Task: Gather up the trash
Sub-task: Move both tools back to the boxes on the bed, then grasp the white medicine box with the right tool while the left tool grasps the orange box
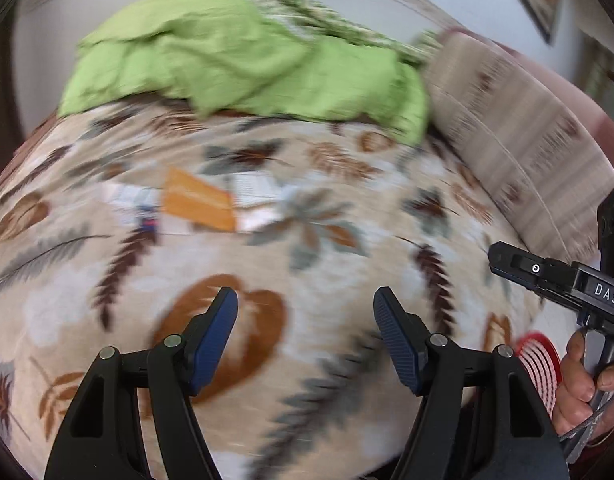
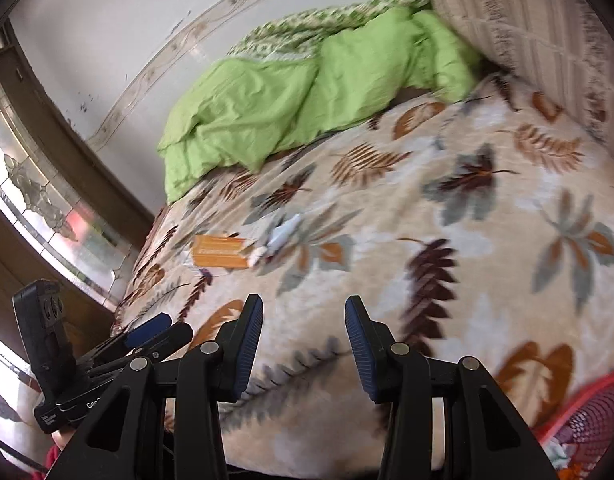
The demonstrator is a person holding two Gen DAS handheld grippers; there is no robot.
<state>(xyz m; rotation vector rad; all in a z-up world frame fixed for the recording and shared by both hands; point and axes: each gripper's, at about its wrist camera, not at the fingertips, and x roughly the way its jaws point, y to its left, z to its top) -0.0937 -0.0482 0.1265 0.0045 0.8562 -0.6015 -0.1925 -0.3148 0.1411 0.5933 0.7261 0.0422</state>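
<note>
Leaf-print bedspread [image 1: 347, 240]: orange wrapper [image 1: 199, 200] well beyond empty jaws, both grippers.

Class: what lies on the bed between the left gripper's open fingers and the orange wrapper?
Only bare leaf-print blanket separates left gripper from orange wrapper, per left wrist view.

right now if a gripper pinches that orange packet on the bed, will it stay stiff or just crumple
The orange packet looks flat and thin with fairly straight edges, so it is probably light card or foil: it may bend rather than hold rigid. It lies on the soft leaf-print blanket, which will likely give under the fingers, so a pinch could push it in. Blur hides finer detail.
</note>
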